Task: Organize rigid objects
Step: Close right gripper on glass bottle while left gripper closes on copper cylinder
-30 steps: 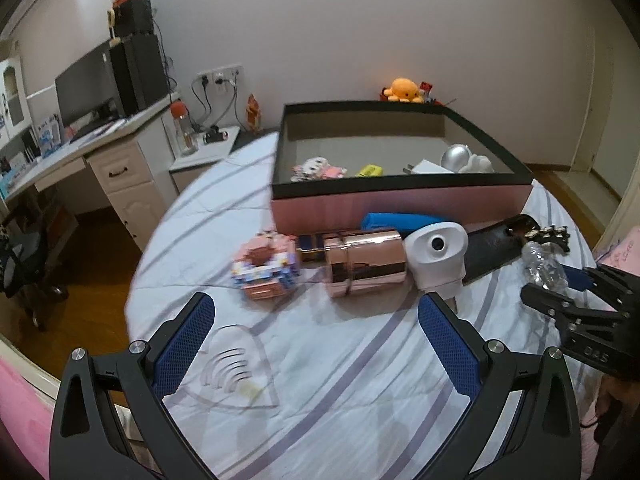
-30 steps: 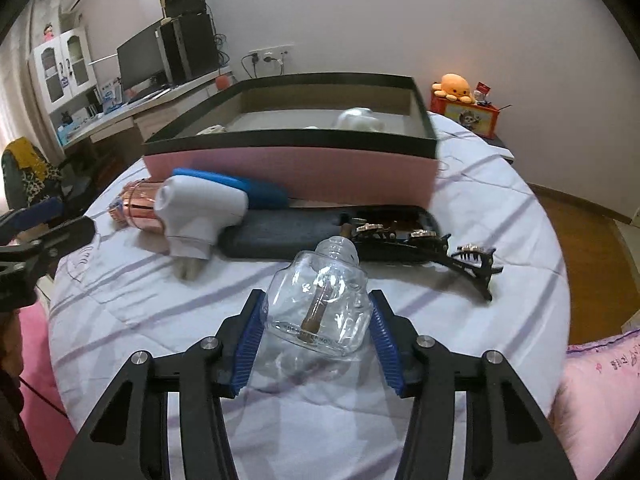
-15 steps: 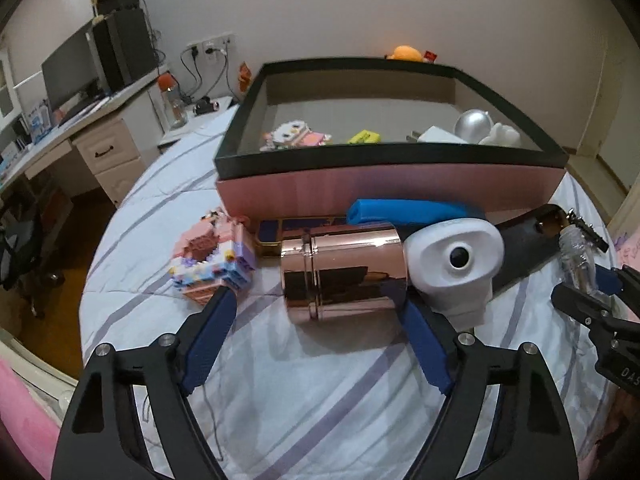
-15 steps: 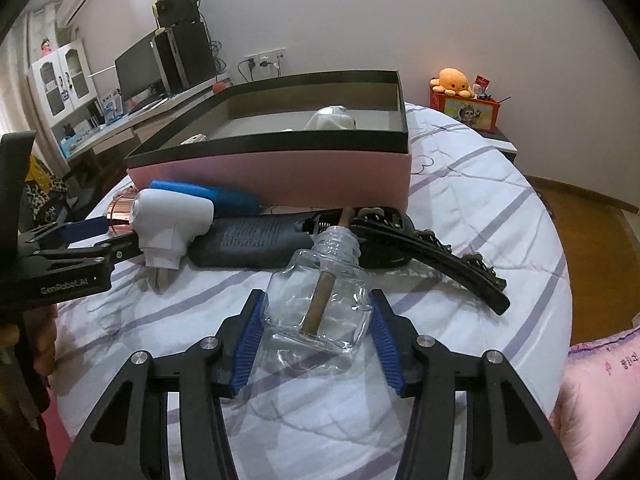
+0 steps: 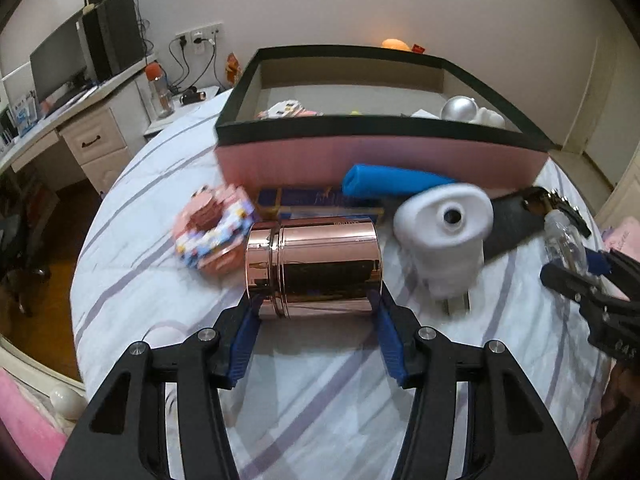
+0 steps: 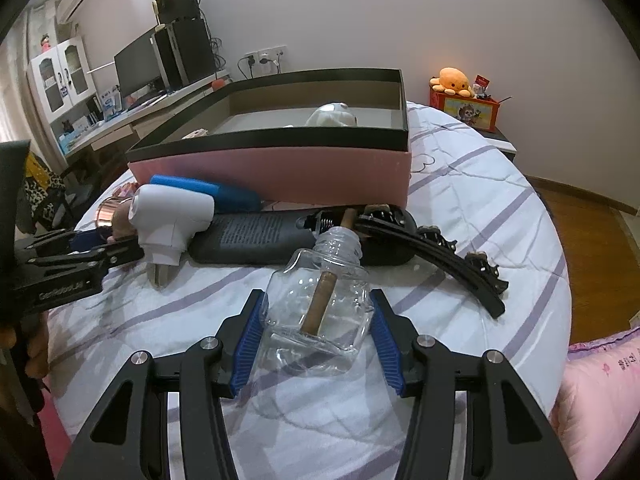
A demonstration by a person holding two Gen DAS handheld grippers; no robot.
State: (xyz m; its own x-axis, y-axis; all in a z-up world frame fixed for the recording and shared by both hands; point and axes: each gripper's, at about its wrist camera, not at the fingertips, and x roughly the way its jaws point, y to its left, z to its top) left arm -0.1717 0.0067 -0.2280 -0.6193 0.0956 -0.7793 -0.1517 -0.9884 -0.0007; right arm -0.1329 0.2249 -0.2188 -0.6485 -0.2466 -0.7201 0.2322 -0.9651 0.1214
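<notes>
copper tin (image 5: 314, 266) lies on its side at the centre of the left wrist view, on the striped cloth (image 5: 320, 400) just in front of the pink box (image 5: 380, 160), with a toy block cake (image 5: 212, 232) beside it on the left and a white plastic gadget (image 5: 444, 232) on the right. the left claw (image 5: 316, 318) has just been closing and now brackets the tin's two flat ends, its blue pads (image 5: 244, 336) at or almost on the metal; whether they press yet i cannot tell for sure, though it looks like a grip. the right claw (image 6: 316, 328), low in its own view, is clamped on a clear glass bottle (image 6: 320, 304) with a brown stick inside, the bottle resting on the cloth near a black hair clip (image 6: 440, 256)

to do this step well, i'd finish the squeeze squarely on the end faces, since the polished metal is slick and the tin is round and would likely roll out of a skewed grip. lift straight up before heading for the box at the top of the frame, clearing its black rim (image 5: 360, 126), and keep away from the white gadget so it isn't knocked
</notes>
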